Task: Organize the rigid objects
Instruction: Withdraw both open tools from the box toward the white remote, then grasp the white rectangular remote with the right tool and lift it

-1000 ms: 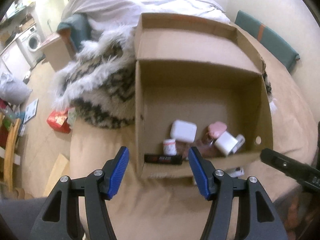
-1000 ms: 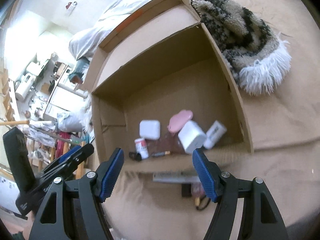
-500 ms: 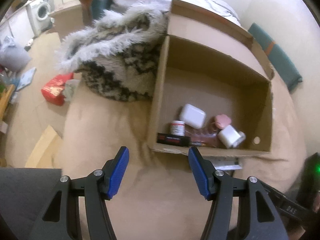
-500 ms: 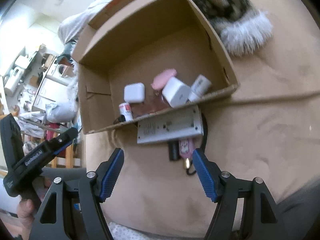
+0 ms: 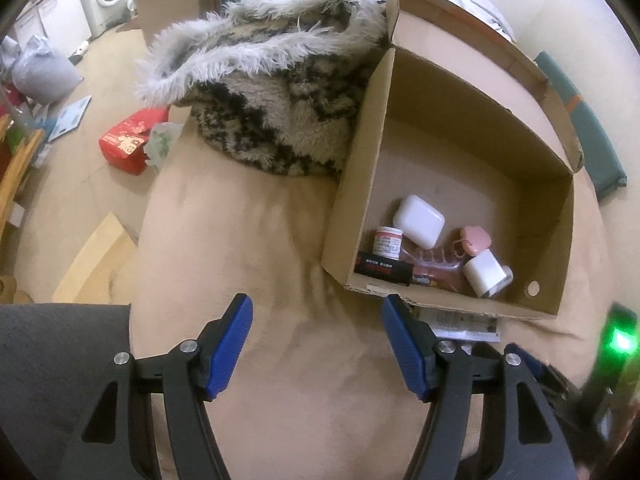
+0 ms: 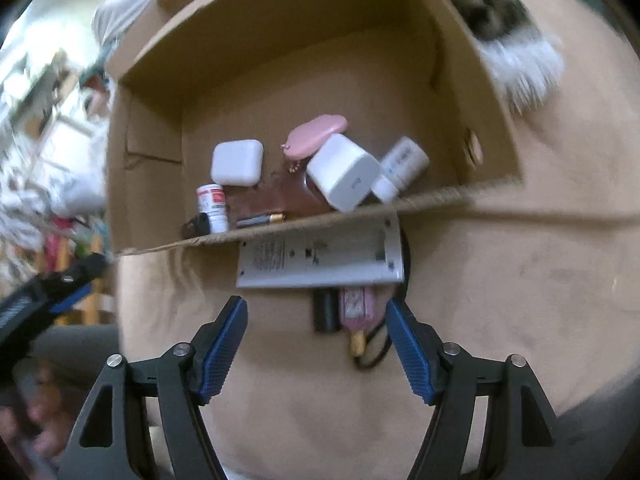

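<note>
Right hand-held gripper (image 6: 316,344): lowered toward the bed, jaws opening wider, nothing between them; grey flat device (image 6: 320,256), black cylinder (image 6: 326,314) and pink item (image 6: 356,308) outside the cardboard box (image 6: 360,216) now close ahead. Left hand-held gripper (image 5: 316,340): shifted left of the box, rolled, jaws opening slightly over bare bedcover (image 5: 256,256).

Small rigid items (image 6: 320,176) lie clustered in the open cardboard box's (image 5: 472,128) near corner.

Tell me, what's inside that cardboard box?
In the cardboard box: a white case, pink pouch, white cube, small white bottle, red-labelled jar and a battery. The near wall hides anything below.
</note>
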A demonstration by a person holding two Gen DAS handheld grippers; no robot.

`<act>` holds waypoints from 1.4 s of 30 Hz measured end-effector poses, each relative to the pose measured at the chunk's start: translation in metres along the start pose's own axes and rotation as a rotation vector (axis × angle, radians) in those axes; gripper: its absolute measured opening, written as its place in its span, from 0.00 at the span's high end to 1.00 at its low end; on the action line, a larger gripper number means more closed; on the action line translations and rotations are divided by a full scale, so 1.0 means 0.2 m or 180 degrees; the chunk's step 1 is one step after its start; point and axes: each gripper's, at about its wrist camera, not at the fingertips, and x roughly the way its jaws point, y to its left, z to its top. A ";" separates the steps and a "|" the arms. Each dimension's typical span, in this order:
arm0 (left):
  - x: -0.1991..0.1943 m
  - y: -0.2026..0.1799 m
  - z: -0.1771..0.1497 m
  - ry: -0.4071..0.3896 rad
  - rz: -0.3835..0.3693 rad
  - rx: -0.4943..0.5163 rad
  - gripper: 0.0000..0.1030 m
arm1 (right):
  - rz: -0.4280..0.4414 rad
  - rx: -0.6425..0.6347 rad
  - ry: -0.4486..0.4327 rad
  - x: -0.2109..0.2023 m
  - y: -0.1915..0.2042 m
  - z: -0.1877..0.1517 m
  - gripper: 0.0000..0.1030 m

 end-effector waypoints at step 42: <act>-0.04 0.10 0.02 -0.0064 0.0056 -0.0259 0.37 | -0.0670 -0.1797 0.0370 0.32 0.57 -0.07 0.28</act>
